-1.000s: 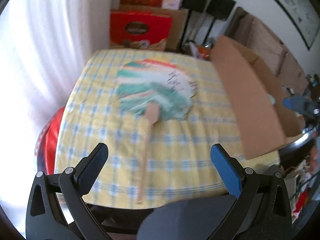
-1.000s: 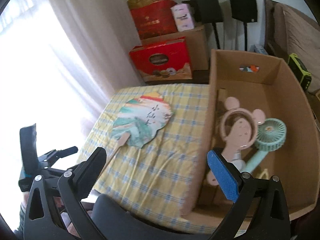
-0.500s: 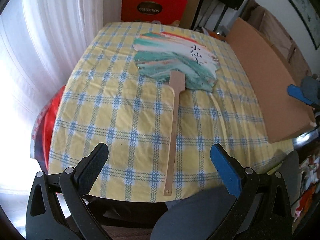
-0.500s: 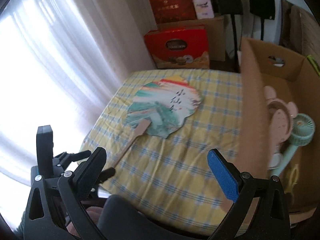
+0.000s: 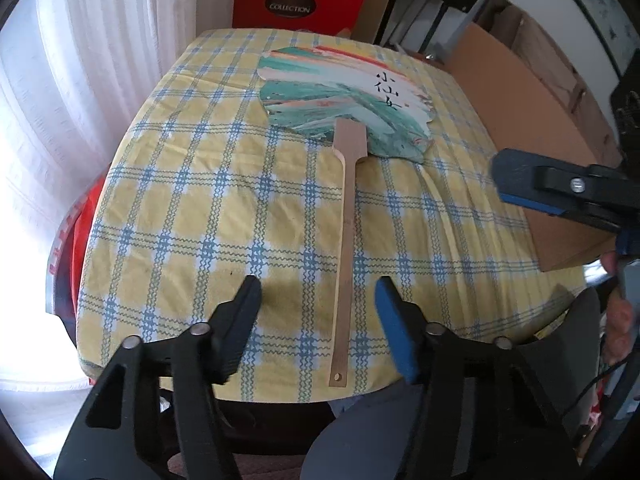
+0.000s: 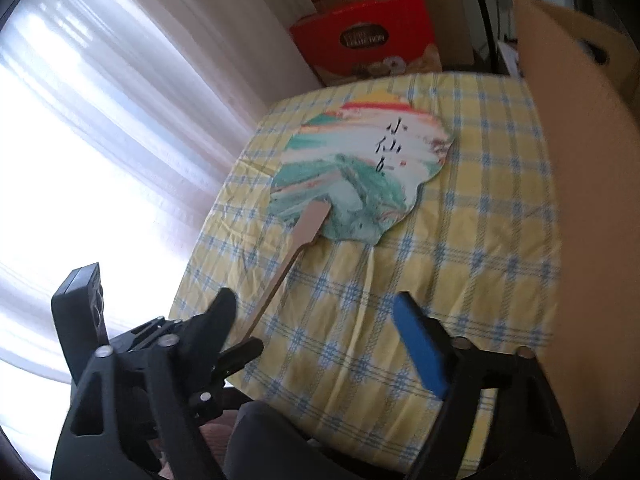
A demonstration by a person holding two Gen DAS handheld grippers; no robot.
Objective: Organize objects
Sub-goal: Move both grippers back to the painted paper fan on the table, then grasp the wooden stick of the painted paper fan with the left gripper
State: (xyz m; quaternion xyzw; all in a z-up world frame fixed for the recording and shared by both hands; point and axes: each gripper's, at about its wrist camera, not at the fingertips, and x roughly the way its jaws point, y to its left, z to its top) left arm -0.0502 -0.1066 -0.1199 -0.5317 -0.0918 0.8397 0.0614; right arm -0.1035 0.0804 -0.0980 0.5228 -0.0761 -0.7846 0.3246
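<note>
While fan handle (image 5: pixel 347 256) lies between left tool (image 5: pixel 318 312) fingers untouched, both tools part-open, just been closing.

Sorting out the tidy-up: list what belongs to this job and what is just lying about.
Job: paper fan with wooden handle; cardboard box; left gripper, open; right gripper, open.
Lying about: red gift box; checked tablecloth; curtain.

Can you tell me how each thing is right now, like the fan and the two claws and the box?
Fan: lying flat on the checked cloth, handle toward the near edge, nothing holding it.
Left claw: open, has just been closing, handle between its fingers, not pinched.
Right claw: open, has just been closing, nothing in it.
Box: standing on the cloth beside the fan; its inside can't be seen.
</note>
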